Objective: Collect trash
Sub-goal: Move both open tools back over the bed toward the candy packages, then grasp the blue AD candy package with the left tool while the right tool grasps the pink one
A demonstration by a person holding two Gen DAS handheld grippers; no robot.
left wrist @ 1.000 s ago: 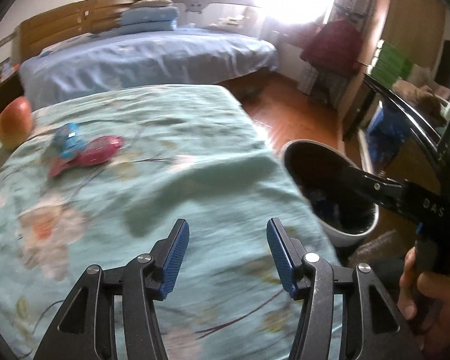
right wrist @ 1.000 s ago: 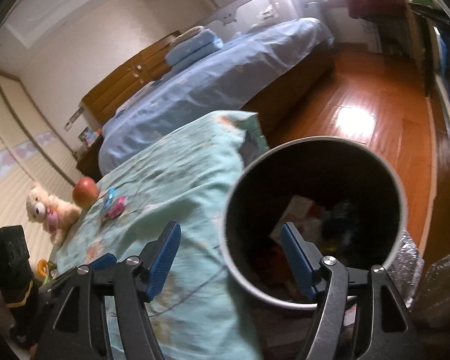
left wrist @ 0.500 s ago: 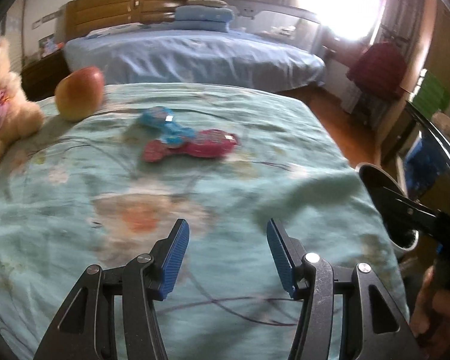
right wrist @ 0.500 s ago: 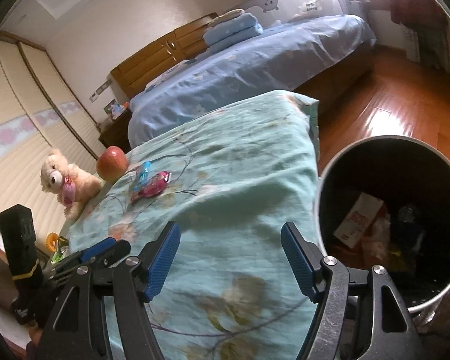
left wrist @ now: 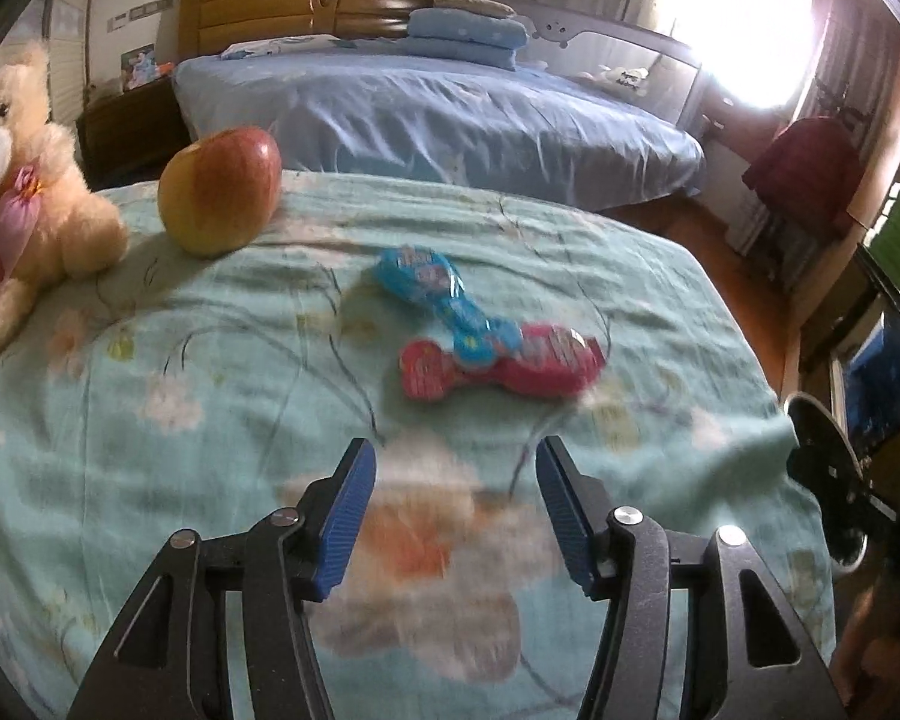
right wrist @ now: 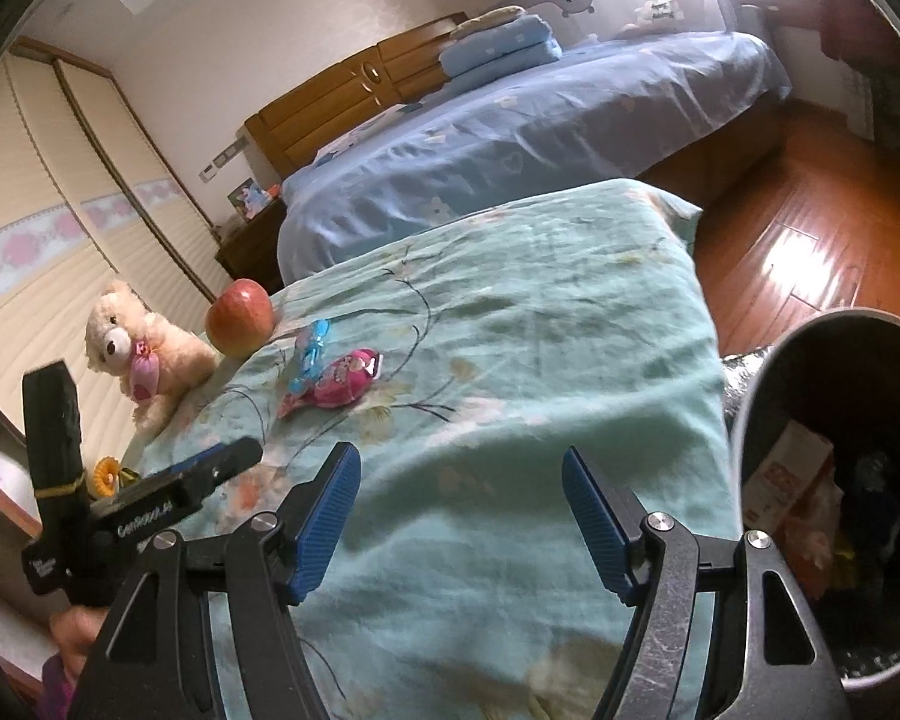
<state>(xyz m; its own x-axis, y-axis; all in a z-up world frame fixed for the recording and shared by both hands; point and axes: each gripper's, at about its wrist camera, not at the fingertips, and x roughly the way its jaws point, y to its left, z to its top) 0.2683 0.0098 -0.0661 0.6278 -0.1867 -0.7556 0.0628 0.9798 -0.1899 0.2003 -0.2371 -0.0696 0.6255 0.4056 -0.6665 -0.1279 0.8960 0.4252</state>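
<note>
Two candy wrappers on the teal floral bedspread [left wrist: 150,480], near mid-bed: a pink wrapper [left wrist: 501,363] and a blue wrapper [left wrist: 435,294], overlapping, blue end laid across the pink. Both flat and untouched. Long axis of the pink one crosswise in the left wrist view; blue one slanting away toward the apple [left wrist: 219,189]. In the right wrist view, same pair seen smaller: pink [right wrist: 336,387], blue [right wrist: 311,354].

Left gripper [left wrist: 456,516] directly short of the wrappers, pointed down at the spread, wrappers straight ahead and slightly right of centre. Jaws spread, just opened a little further, nothing between them. Right gripper [right wrist: 459,519] also spread and empty, over the bed edge, wrappers well ahead and to its left. Left judged the nearer hand for the pick.

Judged requirement: forward advance, with pads closing across the pink wrapper's narrow width rather than along its length. Risk noted: overlap may bring both up together or drag the blue one.

Dark trash bin [right wrist: 768,396] beside the bed at the right gripper's side, already holding a carton and other scraps. Apple and teddy bear [left wrist: 24,180] beyond the wrappers, not trash.
</note>
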